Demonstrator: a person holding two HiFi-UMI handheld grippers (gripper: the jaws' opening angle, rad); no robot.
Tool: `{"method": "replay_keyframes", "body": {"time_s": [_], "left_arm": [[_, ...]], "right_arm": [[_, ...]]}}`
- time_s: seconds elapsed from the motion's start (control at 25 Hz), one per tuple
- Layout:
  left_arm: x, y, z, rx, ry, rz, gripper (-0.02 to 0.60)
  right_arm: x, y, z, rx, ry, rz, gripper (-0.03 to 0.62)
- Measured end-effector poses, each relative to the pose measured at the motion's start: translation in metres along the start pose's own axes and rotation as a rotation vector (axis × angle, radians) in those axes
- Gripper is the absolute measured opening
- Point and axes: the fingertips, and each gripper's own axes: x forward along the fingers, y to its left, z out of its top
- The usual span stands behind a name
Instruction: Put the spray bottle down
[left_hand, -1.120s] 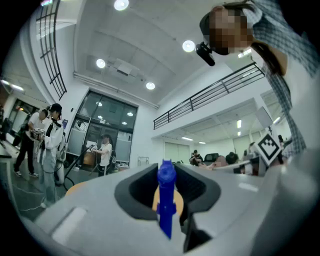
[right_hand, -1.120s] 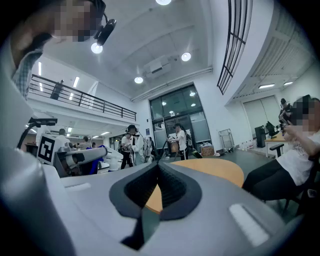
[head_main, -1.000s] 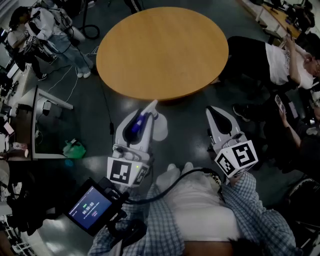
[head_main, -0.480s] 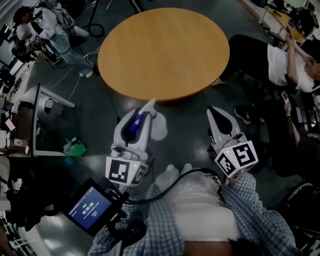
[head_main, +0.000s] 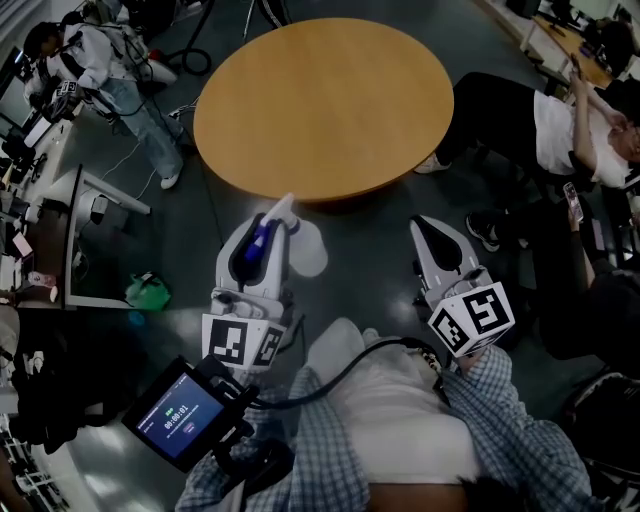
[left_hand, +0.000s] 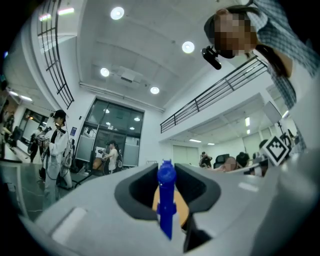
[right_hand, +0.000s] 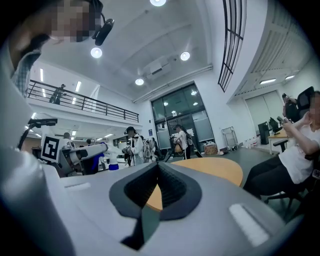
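Note:
My left gripper (head_main: 283, 207) is shut on the spray bottle (head_main: 256, 243), whose blue head sits between the jaws while its white body (head_main: 307, 252) bulges out to the right. In the left gripper view the blue nozzle (left_hand: 165, 202) stands upright in the gap of that gripper (left_hand: 167, 169). The bottle hangs over the dark floor, just short of the near edge of the round wooden table (head_main: 325, 100). My right gripper (head_main: 421, 224) is to the right, shut and holding nothing. Its pads meet in the right gripper view (right_hand: 158, 165), with the table (right_hand: 220, 170) beyond.
People sit on chairs at the right (head_main: 560, 130), close to the table. Another person stands at the upper left (head_main: 100, 60) near cables on the floor. A desk (head_main: 75, 230) and a green object (head_main: 148, 295) lie to the left. A small screen (head_main: 180, 415) hangs below my left gripper.
My left gripper and the bottle have shifted a little to the left in the head view. The right gripper sits at almost the same spot, still shut.

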Motion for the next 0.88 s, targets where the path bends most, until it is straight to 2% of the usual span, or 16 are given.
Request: {"method": "replay_keyframes", "body": {"time_s": [0.48, 0.68, 0.88], "left_arm": [[0.025, 0.015, -0.01, -0.006, -0.007, 0.012, 0.103], [0.057, 0.051, -0.019, 0.003, 0.01, 0.012, 0.103], [0.082, 0.078, -0.021, 0.039, 0.024, -0.037, 0.103]], "right_arm": [[0.014, -0.018, -0.007, 0.002, 0.02, -0.009, 0.005], [0.065, -0.027, -0.006, 0.01, 0.023, -0.007, 0.005], [0.117, -0.034, -0.002, 0.013, 0.03, -0.018, 0.005]]}}
